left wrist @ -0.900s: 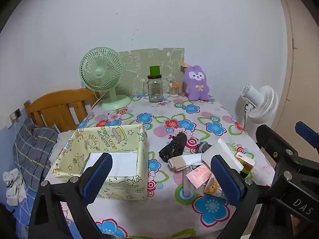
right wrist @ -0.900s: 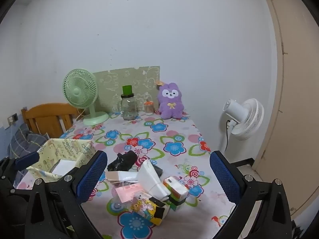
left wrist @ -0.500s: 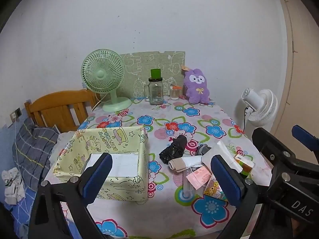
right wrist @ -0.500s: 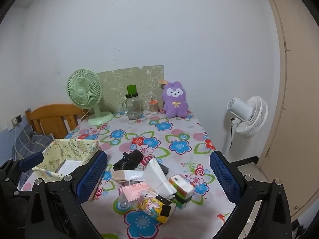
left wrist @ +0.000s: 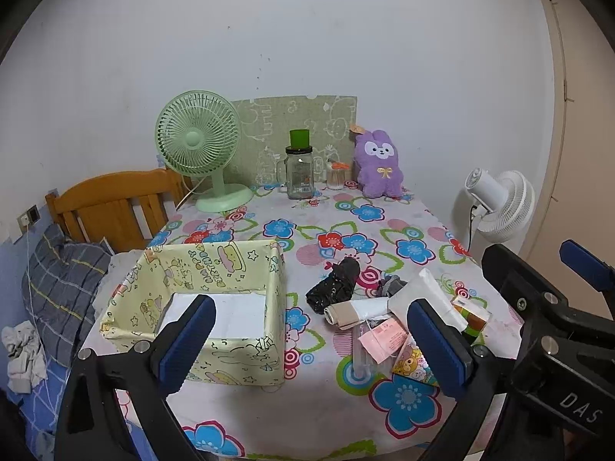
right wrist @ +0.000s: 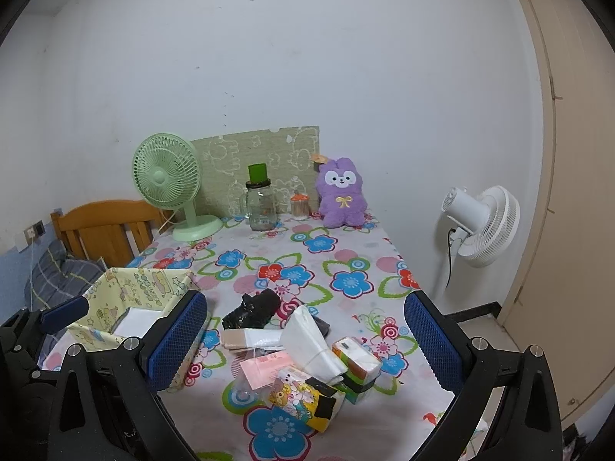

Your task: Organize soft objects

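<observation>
A pile of soft packs lies on the flowered tablecloth point(left wrist: 326, 415): a black bundle point(left wrist: 333, 284) point(right wrist: 251, 310), a beige and white roll point(left wrist: 355, 312) point(right wrist: 251, 337), a white tissue pack point(left wrist: 426, 297) point(right wrist: 313, 345), a pink packet point(right wrist: 265, 368) and a cartoon-printed pack point(right wrist: 303, 397). A yellow printed fabric box point(left wrist: 200, 307) point(right wrist: 130, 303) stands to their left with a white sheet inside. My left gripper point(left wrist: 307, 340) hovers open near the table's front edge. My right gripper point(right wrist: 303, 349) is open too, above the pile and apart from it.
At the back stand a green desk fan point(left wrist: 200, 146), a glass jar with a green lid point(left wrist: 300, 171), a small ribbed cup point(left wrist: 335, 176) and a purple plush rabbit point(left wrist: 378, 165). A white fan point(right wrist: 480, 226) stands right of the table. A wooden chair point(left wrist: 115, 207) is at the left.
Both grippers have drawn back from the table and risen a little, so everything on it looks smaller and farther. Both stay open.
</observation>
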A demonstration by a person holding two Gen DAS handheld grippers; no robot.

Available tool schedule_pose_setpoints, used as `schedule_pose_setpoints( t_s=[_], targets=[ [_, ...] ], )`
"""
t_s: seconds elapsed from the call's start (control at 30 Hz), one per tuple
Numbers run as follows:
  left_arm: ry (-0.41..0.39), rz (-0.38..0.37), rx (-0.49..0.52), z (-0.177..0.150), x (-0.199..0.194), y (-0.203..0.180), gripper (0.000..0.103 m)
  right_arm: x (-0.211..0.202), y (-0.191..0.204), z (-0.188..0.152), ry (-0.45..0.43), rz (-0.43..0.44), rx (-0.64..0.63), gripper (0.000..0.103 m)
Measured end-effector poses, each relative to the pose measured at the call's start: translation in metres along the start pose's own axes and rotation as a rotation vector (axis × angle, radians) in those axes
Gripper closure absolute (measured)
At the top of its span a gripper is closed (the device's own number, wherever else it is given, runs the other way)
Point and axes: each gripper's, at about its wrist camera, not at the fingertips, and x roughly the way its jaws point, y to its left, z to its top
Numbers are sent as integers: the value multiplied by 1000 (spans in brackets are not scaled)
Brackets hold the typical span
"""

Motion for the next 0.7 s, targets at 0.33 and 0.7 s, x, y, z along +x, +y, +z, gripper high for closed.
schedule_pose_setpoints(
  t_s=[0.33,0.7],
  targets=[
    [-8,1,3,-2,0,-2,2,-1,1,-1,-11,-14,-3,0],
    [-13,2,3,-3,-1,-2,2,-1,2,-2,-10,-14,-4,0]
  ],
)
